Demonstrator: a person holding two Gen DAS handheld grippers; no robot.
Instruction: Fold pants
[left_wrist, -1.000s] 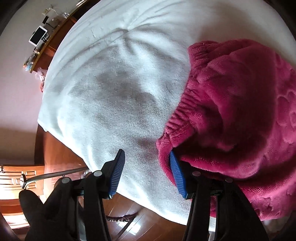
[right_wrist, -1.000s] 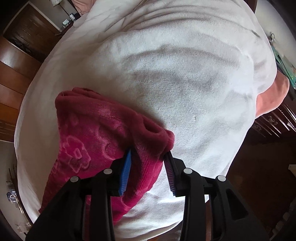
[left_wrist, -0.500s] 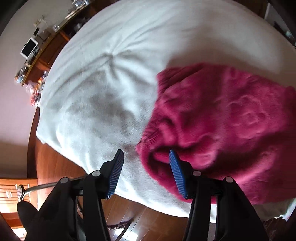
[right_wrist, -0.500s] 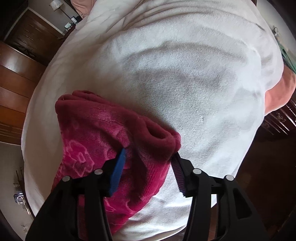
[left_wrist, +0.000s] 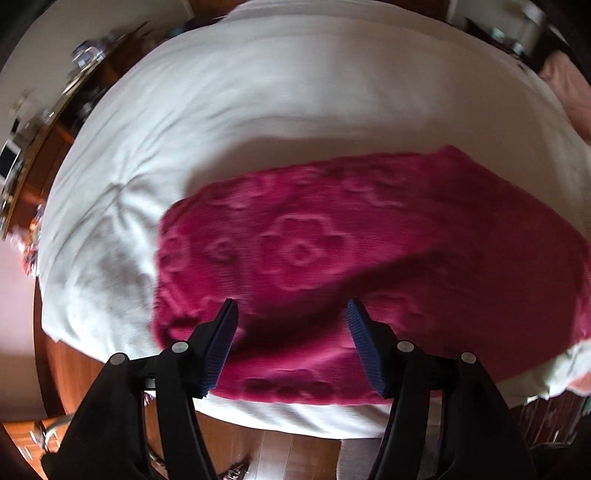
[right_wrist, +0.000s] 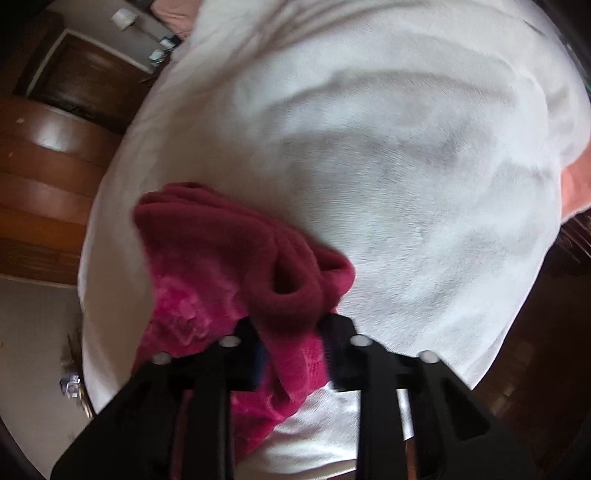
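The magenta fleece pants (left_wrist: 332, 258), embossed with flowers, lie folded across the near part of the white bed (left_wrist: 258, 110). My left gripper (left_wrist: 291, 332) is open and empty, raised above the pants' near edge. In the right wrist view the pants (right_wrist: 207, 266) bunch up at their end, and my right gripper (right_wrist: 291, 332) has a thick roll of that fabric between its fingers, which stand fairly wide apart. The view is blurred.
A wooden dresser (left_wrist: 44, 122) with small items stands at the left of the bed. A pink pillow (right_wrist: 576, 177) lies at the bed's right edge. Wooden floor (left_wrist: 280, 454) runs below the bed's near edge.
My left gripper let go of the waistband, lifted back and swung right over the pants. My right gripper drew closer to the bunched end and its fingers now hold the fabric roll.
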